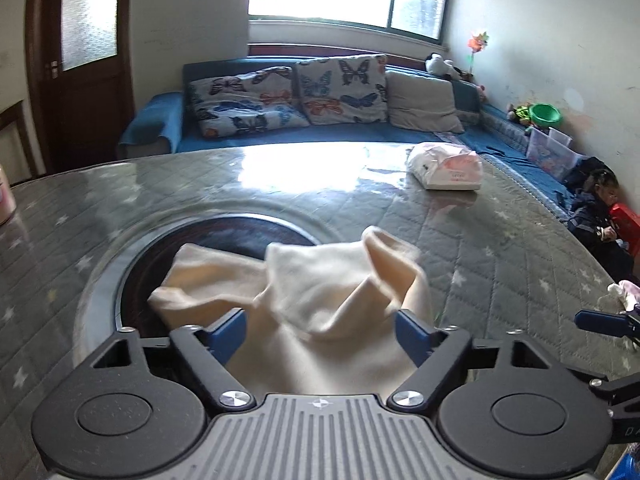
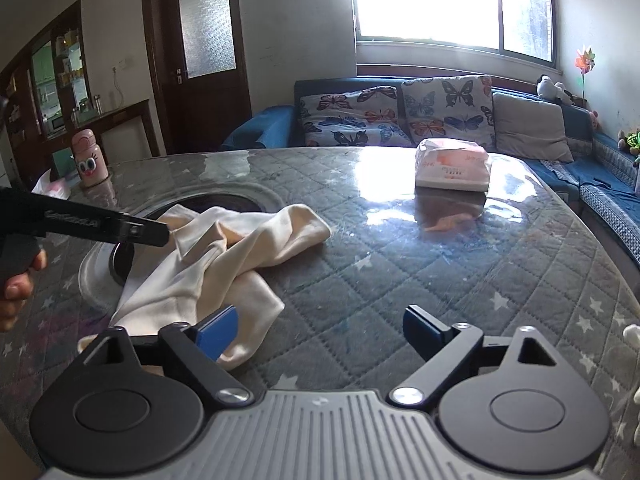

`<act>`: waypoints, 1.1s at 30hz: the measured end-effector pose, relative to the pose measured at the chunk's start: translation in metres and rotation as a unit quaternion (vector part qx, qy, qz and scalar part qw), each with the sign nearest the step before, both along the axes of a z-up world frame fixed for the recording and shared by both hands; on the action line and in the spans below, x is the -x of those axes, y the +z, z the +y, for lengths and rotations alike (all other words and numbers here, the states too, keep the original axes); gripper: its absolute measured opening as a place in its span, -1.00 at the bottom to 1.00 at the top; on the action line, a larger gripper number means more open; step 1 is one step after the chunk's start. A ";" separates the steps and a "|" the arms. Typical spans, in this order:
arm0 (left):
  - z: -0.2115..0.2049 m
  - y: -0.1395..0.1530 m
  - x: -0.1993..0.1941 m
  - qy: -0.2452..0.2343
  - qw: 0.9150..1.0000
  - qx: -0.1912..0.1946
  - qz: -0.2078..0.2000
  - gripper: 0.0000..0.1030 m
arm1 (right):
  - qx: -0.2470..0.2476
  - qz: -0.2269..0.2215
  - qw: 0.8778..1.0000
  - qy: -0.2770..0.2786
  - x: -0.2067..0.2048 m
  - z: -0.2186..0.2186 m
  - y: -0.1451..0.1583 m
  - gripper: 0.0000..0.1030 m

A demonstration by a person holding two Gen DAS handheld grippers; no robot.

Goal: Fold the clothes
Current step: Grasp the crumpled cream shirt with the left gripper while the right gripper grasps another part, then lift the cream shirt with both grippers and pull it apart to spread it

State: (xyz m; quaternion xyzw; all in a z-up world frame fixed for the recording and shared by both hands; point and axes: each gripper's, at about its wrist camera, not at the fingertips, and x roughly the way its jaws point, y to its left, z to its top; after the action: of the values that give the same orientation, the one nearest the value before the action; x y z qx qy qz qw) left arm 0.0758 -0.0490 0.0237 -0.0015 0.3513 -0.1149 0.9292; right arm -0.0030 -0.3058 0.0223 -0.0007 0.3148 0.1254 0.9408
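left tool (image 1: 320, 330) with fingers spread wide, cream garment (image 1: 304, 296) bunched between them; right tool (image 2: 320, 332) likewise spread, holding nothing, its left finger (image 2: 218, 330) over the garment's hem. the garment lies crumpled on the quilted desk (image 2: 400, 280); tissue pack (image 2: 452, 170) beyond.

A crumpled cream cloth garment (image 2: 208, 256) lies on the quilted grey glass-topped tabletop (image 2: 400, 272), partly over its dark round inset (image 1: 224, 232), with a white plastic tissue pack (image 2: 452, 170) behind to the right.
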 end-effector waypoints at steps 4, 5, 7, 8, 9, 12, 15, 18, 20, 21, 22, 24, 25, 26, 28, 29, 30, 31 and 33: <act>-0.013 -0.002 -0.021 -0.022 1.000 0.003 0.008 0.28 | -0.005 0.003 1.000 -0.001 -0.013 -0.005 0.002 0.57; -0.016 -0.003 -0.027 -0.027 1.000 0.004 0.012 0.18 | -0.006 0.004 1.000 -0.002 -0.016 -0.006 0.003 0.55; -0.023 -0.005 -0.037 -0.037 0.999 0.004 0.018 0.17 | -0.004 0.004 1.000 -0.001 -0.022 -0.006 0.004 0.52; -0.026 -0.007 -0.040 -0.043 0.999 0.001 0.019 0.17 | -0.005 0.003 1.000 -0.001 -0.026 -0.006 0.005 0.52; -0.029 -0.008 -0.044 -0.046 0.999 -0.004 0.020 0.17 | -0.006 0.003 1.000 0.000 -0.030 -0.006 0.005 0.52; -0.034 -0.016 -0.053 -0.054 0.998 -0.013 0.035 0.15 | -0.006 0.003 1.000 0.005 -0.039 -0.004 0.007 0.48; -0.036 -0.023 -0.059 -0.071 0.996 -0.011 0.050 -0.20 | -0.006 0.005 1.000 0.011 -0.047 -0.002 0.007 0.43; -0.034 -0.029 -0.062 -0.079 0.995 0.000 0.062 -0.57 | -0.008 0.008 1.000 0.017 -0.055 0.001 0.007 0.38; -0.032 -0.032 -0.062 -0.088 0.994 0.005 0.063 -0.74 | -0.011 0.011 1.000 0.021 -0.061 0.003 0.007 0.32; -0.031 -0.033 -0.061 -0.093 0.994 0.007 0.062 -0.80 | -0.013 0.013 1.000 0.023 -0.064 0.003 0.007 0.27; -0.028 -0.032 -0.060 -0.093 0.994 0.011 0.061 -0.82 | -0.014 0.014 0.999 0.025 -0.067 0.004 0.008 0.24; -0.021 -0.029 -0.057 -0.094 0.994 0.019 0.055 -0.86 | -0.021 0.017 0.999 0.029 -0.071 0.006 0.008 0.18; -0.017 -0.028 -0.055 -0.094 0.994 0.024 0.051 -0.87 | -0.024 0.018 0.999 0.034 -0.075 0.008 0.010 0.17; -0.013 -0.027 -0.053 -0.093 0.994 0.028 0.049 -0.88 | -0.027 0.019 0.999 0.038 -0.077 0.010 0.010 0.12; -0.005 -0.025 -0.050 -0.091 0.994 0.035 0.044 -0.88 | -0.034 0.024 0.998 0.047 -0.083 0.015 0.011 0.06; -0.002 -0.024 -0.049 -0.089 0.995 0.036 0.042 -0.89 | -0.037 0.027 0.998 0.051 -0.086 0.017 0.010 0.05; 0.002 -0.024 -0.047 -0.085 0.995 0.038 0.041 -0.89 | -0.040 0.031 0.997 0.055 -0.092 0.023 0.008 0.03; 0.005 -0.023 -0.046 -0.082 0.995 0.039 0.039 -0.89 | -0.043 0.037 0.997 0.059 -0.096 0.027 0.007 0.02; 0.011 -0.021 -0.043 -0.074 0.996 0.043 0.036 -0.89 | -0.049 0.047 0.995 0.067 -0.103 0.035 0.004 -0.05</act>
State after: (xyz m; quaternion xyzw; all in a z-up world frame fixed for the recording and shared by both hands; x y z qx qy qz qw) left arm 0.1186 -0.0381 0.0028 -0.0193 0.3781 -0.1983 0.9041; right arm 0.1000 -0.2712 0.0266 0.0303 0.3517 0.2031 0.9133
